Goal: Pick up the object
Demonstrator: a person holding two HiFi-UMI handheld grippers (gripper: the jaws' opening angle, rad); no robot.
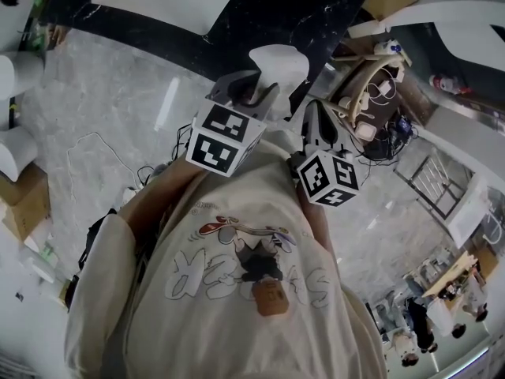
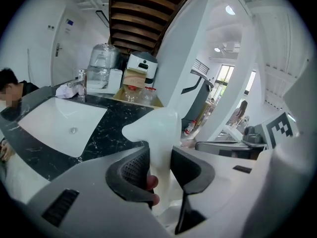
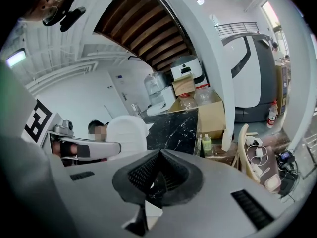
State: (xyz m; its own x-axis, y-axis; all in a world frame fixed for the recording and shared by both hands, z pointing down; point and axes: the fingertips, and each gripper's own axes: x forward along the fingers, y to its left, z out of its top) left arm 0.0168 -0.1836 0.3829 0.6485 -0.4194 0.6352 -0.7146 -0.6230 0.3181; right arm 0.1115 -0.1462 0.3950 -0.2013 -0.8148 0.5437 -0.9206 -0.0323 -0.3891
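Left gripper view shows the left gripper (image 2: pixel 161 168) clamping a white object (image 2: pixel 159 128) aloft, pick-up apparently done; right gripper (image 3: pixel 157 175) closed, empty.

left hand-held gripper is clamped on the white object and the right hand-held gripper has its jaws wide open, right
Not quite: the right hand-held gripper has its jaws shut together, empty, as the right gripper view shows. The left hand-held gripper is clamped on the white object.
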